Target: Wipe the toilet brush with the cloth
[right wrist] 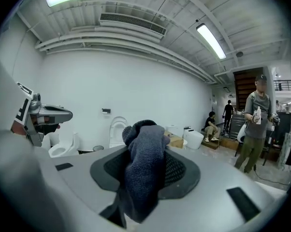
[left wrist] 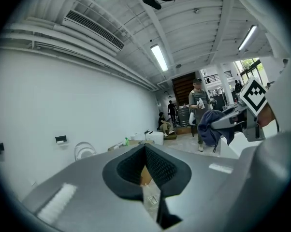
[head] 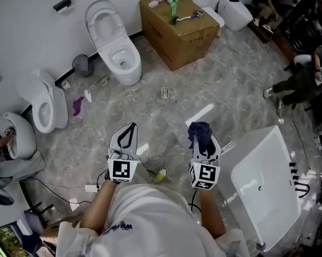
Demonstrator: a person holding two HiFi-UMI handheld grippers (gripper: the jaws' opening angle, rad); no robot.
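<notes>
Right hand-held gripper (right wrist: 145, 151) pinches the cloth (head: 199, 131); left hand-held gripper (left wrist: 146, 150), in its own view, is pressed together.

The person is holding both forearms (head: 99, 205) forward, tongs side by side and apart. The left tongs (head: 130, 128) are pressing their jaws together on nothing. The right tongs (head: 202, 139) are pinching a dark blue cloth (right wrist: 144, 168) between their jaws.
</notes>
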